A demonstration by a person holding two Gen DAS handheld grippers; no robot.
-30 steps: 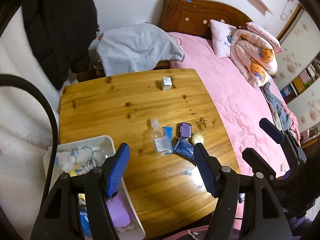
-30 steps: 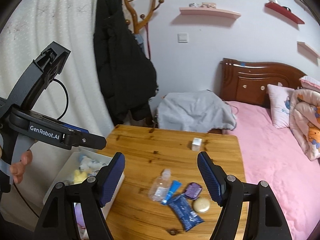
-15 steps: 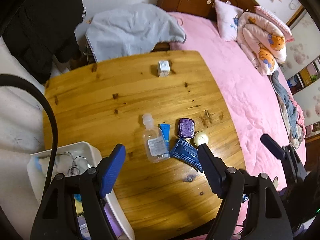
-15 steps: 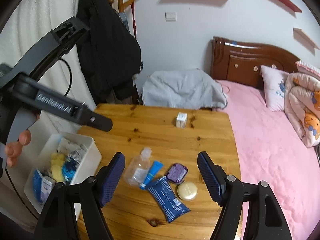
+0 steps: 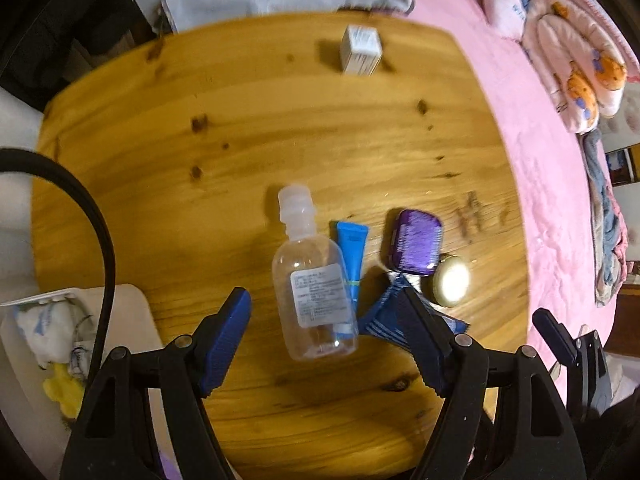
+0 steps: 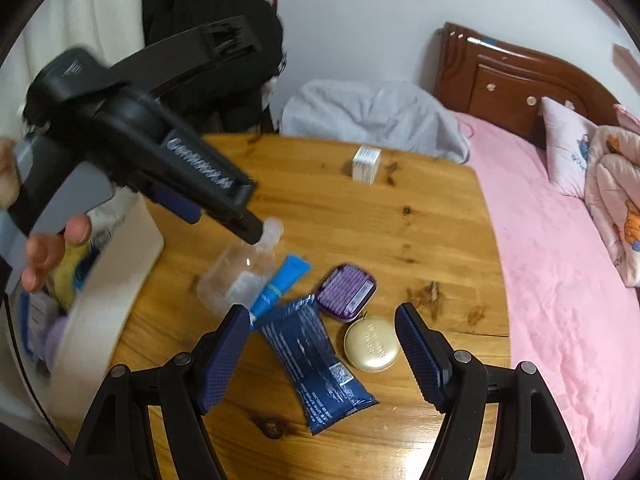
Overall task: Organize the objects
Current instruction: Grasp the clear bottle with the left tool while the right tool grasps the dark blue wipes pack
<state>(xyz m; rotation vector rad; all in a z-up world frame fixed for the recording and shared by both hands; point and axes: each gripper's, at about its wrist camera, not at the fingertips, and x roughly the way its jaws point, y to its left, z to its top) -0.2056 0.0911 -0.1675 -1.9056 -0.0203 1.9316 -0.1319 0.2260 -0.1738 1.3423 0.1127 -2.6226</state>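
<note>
We see the clear bottle (image 5: 314, 292) lying on its side near the middle of the wooden worktop (image 5: 240, 140), cap pointing away from us. Our left tool (image 5: 326, 320) hovers over it, fingers spread wide, gripping nothing. A blue tube (image 5: 352, 254) touches the bottle's right side; beyond it lie a purple case (image 5: 416, 246), a gold compact (image 5: 452, 282) and a dark blue packet (image 6: 316, 364). Our right tool (image 6: 322, 344) is spread above the packet. A white bin (image 6: 108, 292) sits at the left edge, and a small box (image 5: 360, 50) stands well apart.

Dim indoor light, motion blur, fisheye-bent dark edges, glare on gold tin (image 5: 452, 283)
</note>
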